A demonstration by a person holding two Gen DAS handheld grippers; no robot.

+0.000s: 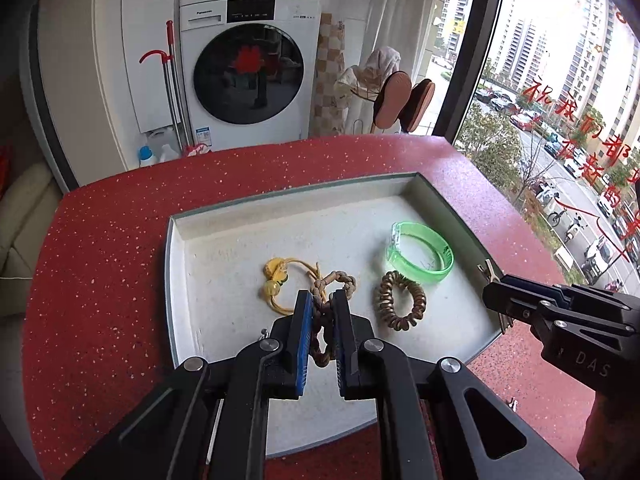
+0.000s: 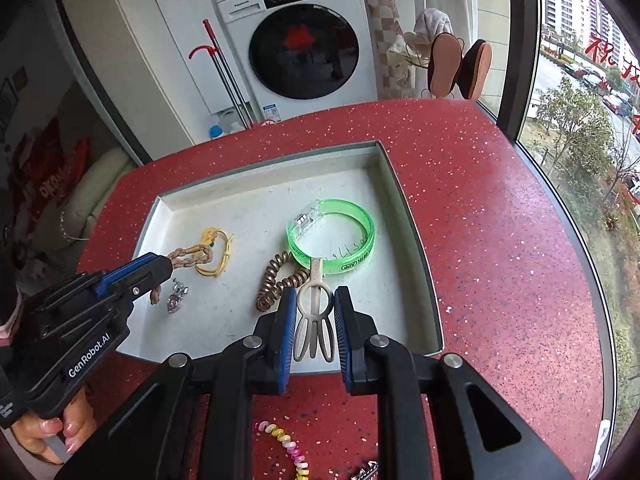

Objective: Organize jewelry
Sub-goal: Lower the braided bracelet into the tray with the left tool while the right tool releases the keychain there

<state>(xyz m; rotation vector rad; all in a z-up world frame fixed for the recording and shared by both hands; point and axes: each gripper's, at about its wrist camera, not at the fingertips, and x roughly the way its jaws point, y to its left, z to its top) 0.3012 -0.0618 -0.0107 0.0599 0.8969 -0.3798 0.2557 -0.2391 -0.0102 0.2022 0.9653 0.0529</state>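
Over the white tray [image 1: 176, 280] on the red table [image 1: 100, 280], the left hand-held gripper [image 1: 323, 300] pinches a limp, light braided bracelet [image 1: 336, 284] mid-length, while the right hand-held gripper [image 2: 316, 308] clamps a stiff, slippery metal hair clip [image 2: 315, 312] at its ring.

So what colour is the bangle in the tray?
Translucent bright green bangle, clearest in the right wrist view.

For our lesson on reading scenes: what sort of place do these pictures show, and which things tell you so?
Probably a home laundry corner or enclosed balcony: a washing machine stands behind the red counter, slippers hang to dry, and a big window overlooks apartment blocks.
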